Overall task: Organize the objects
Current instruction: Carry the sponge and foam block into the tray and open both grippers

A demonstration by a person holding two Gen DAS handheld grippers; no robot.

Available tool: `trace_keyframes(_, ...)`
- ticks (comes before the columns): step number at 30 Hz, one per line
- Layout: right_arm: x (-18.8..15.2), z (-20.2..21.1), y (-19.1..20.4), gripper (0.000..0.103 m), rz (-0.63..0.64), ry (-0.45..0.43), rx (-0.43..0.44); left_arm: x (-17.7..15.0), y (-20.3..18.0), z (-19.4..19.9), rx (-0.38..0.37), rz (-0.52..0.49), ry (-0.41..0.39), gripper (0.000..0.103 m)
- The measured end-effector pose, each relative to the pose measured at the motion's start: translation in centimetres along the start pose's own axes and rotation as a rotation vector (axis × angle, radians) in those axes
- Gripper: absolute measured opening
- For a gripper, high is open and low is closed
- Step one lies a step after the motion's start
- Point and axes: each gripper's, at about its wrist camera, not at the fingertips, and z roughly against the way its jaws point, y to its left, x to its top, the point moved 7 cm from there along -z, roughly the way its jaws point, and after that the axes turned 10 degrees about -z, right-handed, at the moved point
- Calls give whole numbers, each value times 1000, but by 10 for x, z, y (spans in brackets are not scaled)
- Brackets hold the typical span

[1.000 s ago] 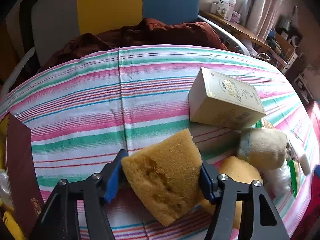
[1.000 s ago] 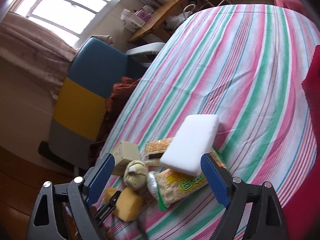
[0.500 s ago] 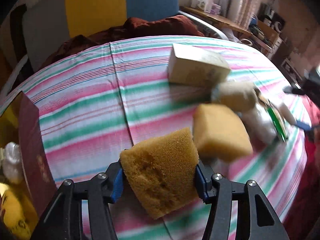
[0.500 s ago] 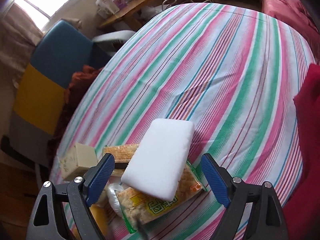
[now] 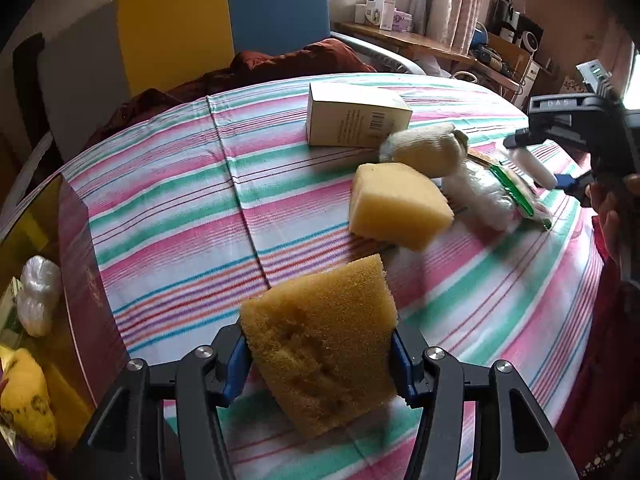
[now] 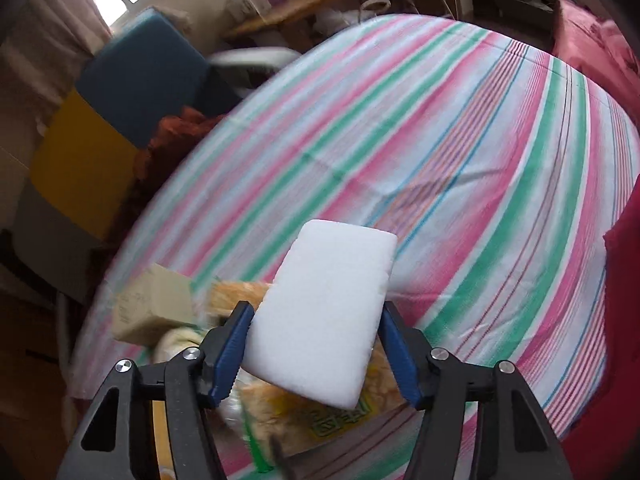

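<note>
My left gripper point(image 5: 318, 360) is shut on a brown-yellow sponge point(image 5: 320, 348) and holds it above the striped cloth point(image 5: 168, 208). A second yellow sponge point(image 5: 398, 204) lies on the cloth beyond it, beside a rolled cream sock point(image 5: 424, 148), a clear bag point(image 5: 480, 192) and a cream box point(image 5: 352, 120). My right gripper point(image 6: 316, 354) has closed onto a white foam block point(image 6: 328, 312), above a snack packet point(image 6: 320, 412). The right gripper also shows in the left wrist view point(image 5: 572, 176), with the white block point(image 5: 534, 166).
A dark red box point(image 5: 76, 272) stands at the left edge of the table, holding a white bag point(image 5: 38, 292) and a yellow item point(image 5: 24, 400). A blue, yellow and grey chair point(image 5: 200, 24) with brown cloth stands behind. A red cloth point(image 6: 624, 280) lies at the right.
My right gripper has closed from wide open onto the white foam block. My left gripper has carried the brown-yellow sponge back and left, away from the pile.
</note>
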Motion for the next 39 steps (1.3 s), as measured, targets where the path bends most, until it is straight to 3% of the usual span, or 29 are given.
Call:
trace_keyframes(4, 1, 12, 2, 64, -39, -6, 138, -6, -2, 12, -17, 5, -22, 58)
trace_keyframes(10, -16, 30, 42, 64, 97, -1, 284, -8, 7, 47, -14, 25, -88, 58)
trace_keyframes(21, -119, 66, 140, 64, 489, 111, 393, -31, 93, 123, 94, 207, -197, 59)
trace_keyframes(30, -233, 79, 237, 64, 746, 236, 494, -71, 201, 159, 266, 394, -232, 59)
trace_keyframes(34, -278, 74, 266, 71, 817, 265, 490, -88, 251, 164, 370, 437, -206, 62)
trace_keyframes(36, -293, 67, 282, 75, 835, 270, 493, -93, 273, 165, 418, 453, -196, 66)
trace_keyframes(38, -305, 59, 294, 88, 858, 258, 460, -101, 292, 167, 472, 470, -183, 80)
trace_keyframes(39, -309, 56, 296, 88, 866, 258, 454, -106, 299, 168, 485, 484, -181, 82)
